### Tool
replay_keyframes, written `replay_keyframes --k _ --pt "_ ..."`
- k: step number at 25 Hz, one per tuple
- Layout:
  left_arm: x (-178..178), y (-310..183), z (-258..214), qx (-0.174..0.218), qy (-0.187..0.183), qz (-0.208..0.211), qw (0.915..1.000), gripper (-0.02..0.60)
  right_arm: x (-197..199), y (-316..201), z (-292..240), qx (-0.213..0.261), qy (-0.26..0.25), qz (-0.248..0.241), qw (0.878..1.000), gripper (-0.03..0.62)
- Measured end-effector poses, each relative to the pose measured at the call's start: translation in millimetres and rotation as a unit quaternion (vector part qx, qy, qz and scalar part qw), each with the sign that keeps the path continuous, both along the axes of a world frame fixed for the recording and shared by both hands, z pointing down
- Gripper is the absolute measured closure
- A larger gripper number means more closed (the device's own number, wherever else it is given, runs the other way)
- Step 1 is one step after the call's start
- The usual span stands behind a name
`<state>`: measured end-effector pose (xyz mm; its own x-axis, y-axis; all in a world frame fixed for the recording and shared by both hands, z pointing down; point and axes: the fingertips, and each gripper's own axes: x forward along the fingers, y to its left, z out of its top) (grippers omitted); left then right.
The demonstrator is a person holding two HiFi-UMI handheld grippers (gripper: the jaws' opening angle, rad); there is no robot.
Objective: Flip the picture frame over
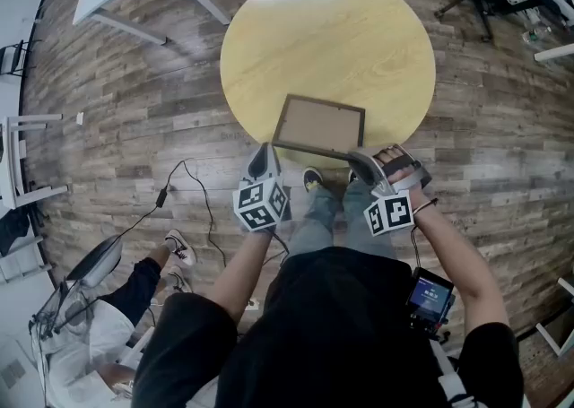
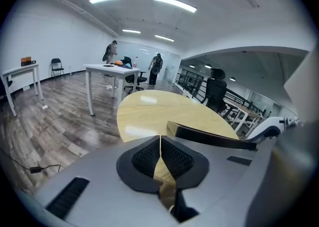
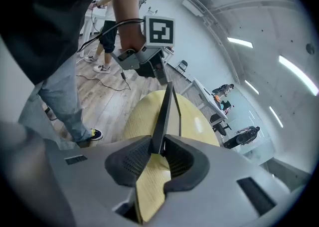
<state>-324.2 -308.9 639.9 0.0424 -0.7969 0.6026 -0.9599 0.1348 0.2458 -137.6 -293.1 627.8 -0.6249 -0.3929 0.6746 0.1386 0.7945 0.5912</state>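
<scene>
**Frame flip: right tongs on the near corner**

The round table (image 1: 377, 30) fills the view ahead. The picture frame (image 1: 318, 125) lies at its near rim, brown panel up, flat or barely lifted. Your right gripper (image 1: 359, 160) pinches the frame's near right corner, with the pads seemingly against both faces. Your left gripper (image 1: 262, 151) sits just beside the near left corner, jaws together on nothing.

Judgement: raise the near edge and pivot on the far edge, which should stay on the table. Steady 1 side with the left tongs before the frame passes upright.

The long axis runs left to right along the rim, and the short sides point away from you.
</scene>
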Motion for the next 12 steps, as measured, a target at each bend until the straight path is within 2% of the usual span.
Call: replay_keyframes --k 4,7,12 --pt "-11 10 15 -0.019 -0.011 -0.020 0.9996 0.552 7 6 22 0.036 0.023 -0.026 0.999 0.497" --pt "-14 8 14 -0.008 -0.018 -0.009 0.9998 0.552 6 7 41 0.061 0.038 -0.045 0.996 0.490" --pt "-5 5 17 -0.009 -0.008 0.010 0.9999 0.552 4 11 62 0.057 0.046 -0.049 0.996 0.474"
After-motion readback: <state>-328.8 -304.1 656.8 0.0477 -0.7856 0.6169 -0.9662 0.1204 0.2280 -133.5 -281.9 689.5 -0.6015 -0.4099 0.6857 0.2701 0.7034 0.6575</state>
